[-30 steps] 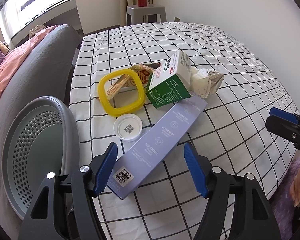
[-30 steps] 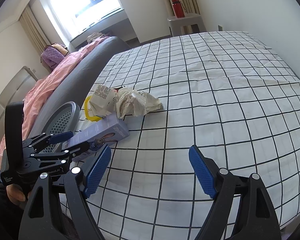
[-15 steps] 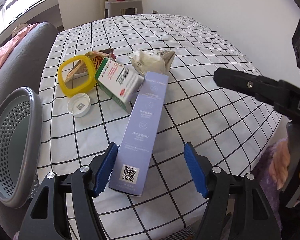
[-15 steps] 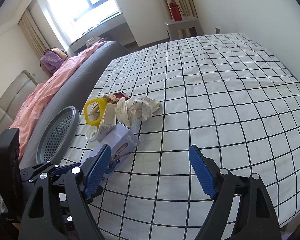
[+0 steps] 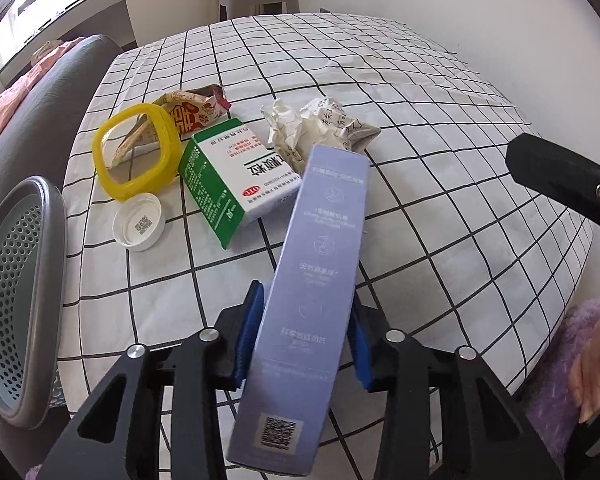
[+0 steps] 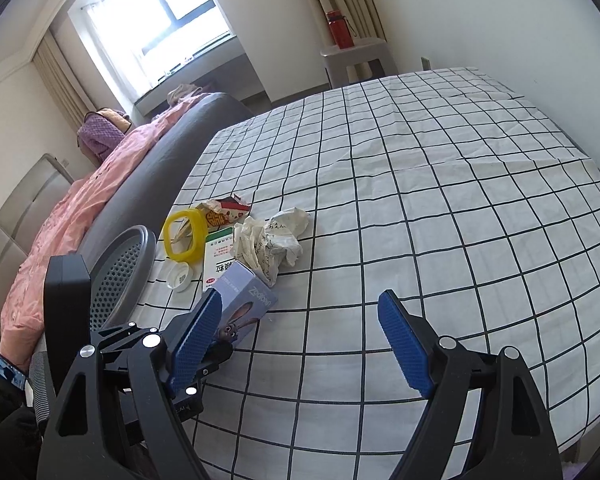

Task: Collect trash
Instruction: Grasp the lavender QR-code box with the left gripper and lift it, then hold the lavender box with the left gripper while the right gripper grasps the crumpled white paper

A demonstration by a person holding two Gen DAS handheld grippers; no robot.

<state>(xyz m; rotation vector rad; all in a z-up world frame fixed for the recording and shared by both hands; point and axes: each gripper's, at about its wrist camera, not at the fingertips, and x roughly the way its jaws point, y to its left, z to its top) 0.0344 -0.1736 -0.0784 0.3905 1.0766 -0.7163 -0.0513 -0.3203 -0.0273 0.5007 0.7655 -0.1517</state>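
Note:
My left gripper (image 5: 304, 320) is shut on a long lilac box (image 5: 312, 280), its far end near the crumpled paper (image 5: 320, 128). The box end also shows in the right wrist view (image 6: 244, 304). On the checked cloth lie a green and white carton (image 5: 228, 180), a yellow ring lid (image 5: 136, 152), a white cap (image 5: 140, 226) and a red snack wrapper (image 5: 192, 110). My right gripper (image 6: 304, 340) is open and empty, above the cloth to the right of the trash.
A grey perforated bin (image 5: 16, 288) stands at the table's left edge, also seen in the right wrist view (image 6: 120, 276). A grey sofa with pink bedding (image 6: 100, 184) lies beyond it. A stool with a red bottle (image 6: 340, 28) stands at the far end.
My left gripper has closed on the lilac box and lifted its near end. The right gripper has stayed open and shifted slightly.

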